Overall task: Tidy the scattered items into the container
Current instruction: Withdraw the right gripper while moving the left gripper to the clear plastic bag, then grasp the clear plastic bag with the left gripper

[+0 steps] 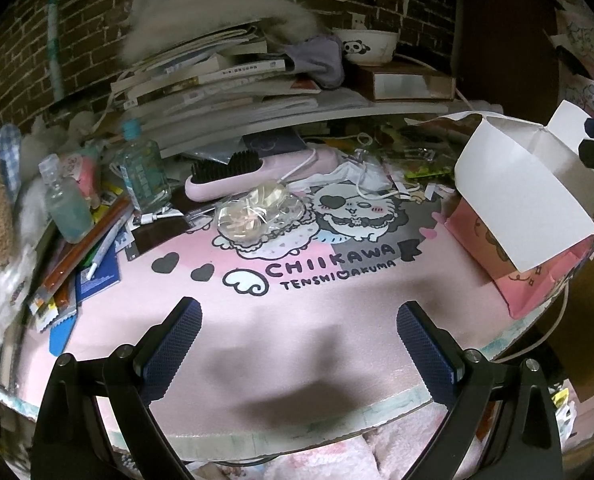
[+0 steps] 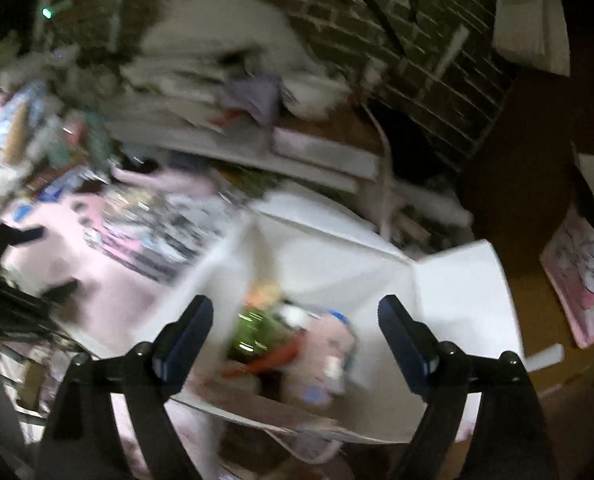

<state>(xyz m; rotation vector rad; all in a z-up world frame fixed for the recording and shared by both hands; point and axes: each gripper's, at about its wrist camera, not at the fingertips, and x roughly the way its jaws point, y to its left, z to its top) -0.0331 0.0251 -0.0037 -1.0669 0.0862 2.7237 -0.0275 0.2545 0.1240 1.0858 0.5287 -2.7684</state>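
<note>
- Right now the left gripper (image 1: 299, 334) hangs over the near stretch of the pink mat (image 1: 137, 320), fingers spread wide with nothing between them; only its shadow lies on the bare pink there.
- That near stretch is the freest ground on the desk, running back to the printed lettering and forward to the mat's pale front edge, with a fluffy pink cloth showing just below that edge.
- Beyond the lettering lies a clear plastic packet (image 1: 257, 212), and behind it a pink brush (image 1: 253, 174) with black bristles, close to each other.
- Along the mat's left edge it is crowded: two small bottles (image 1: 141, 168) standing, with pens and flat wrappers (image 1: 73, 276) spilling onto the pink.
- At the right edge sits the pink box (image 1: 537, 216), white flaps standing open, one flap leaning out over the mat.
- From above, badly blurred, the right gripper (image 2: 295, 332) is poised over that open box (image 2: 457, 292), fingers wide apart and gripping nothing.
- Several things lie inside: something green (image 2: 253, 332) and something pale pink (image 2: 329, 344), too smeared to name.
</note>
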